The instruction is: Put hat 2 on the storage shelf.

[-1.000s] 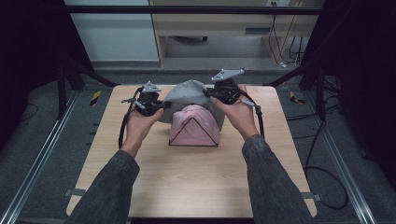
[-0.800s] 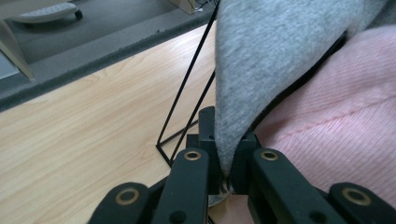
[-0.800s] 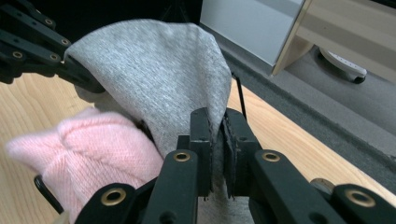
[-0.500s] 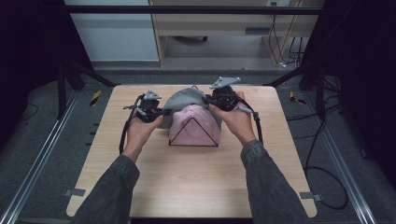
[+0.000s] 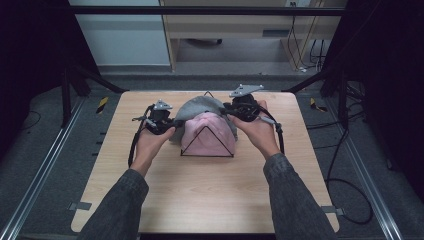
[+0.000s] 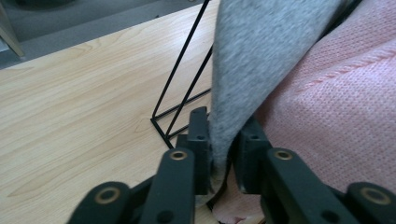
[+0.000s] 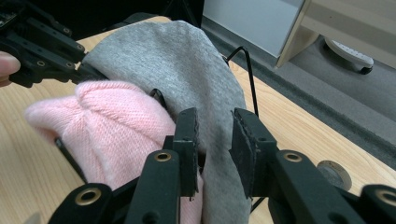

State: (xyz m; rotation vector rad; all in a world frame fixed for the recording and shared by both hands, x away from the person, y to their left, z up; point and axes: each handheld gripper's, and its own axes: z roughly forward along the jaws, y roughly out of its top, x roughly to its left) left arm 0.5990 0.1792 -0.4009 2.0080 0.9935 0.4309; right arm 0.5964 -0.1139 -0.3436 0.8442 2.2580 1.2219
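A black wire rack (image 5: 206, 155) stands mid-table with a pink knitted hat (image 5: 207, 137) draped over its front. A grey hat (image 5: 200, 106) lies over the rack just behind the pink one. My left gripper (image 5: 175, 122) is at the grey hat's left edge and my right gripper (image 5: 225, 111) at its right edge. In the left gripper view the grey cloth (image 6: 261, 42) runs between the jaws of that gripper (image 6: 223, 126), which have just been opening. In the right gripper view the grey hat (image 7: 177, 60) passes loosely through that gripper (image 7: 215, 119), whose jaws have also just been opening.
The wooden table (image 5: 200, 200) has bare room in front of the rack and at both sides. Its far edge lies close behind the hats. Metal rails (image 5: 40, 175) run along the floor on the left, and a cable (image 5: 345, 190) trails on the right.
Both hands have come down and inward with the grey hat, which now rests lower over the rack. Both pairs of jaws have parted from the cloth.
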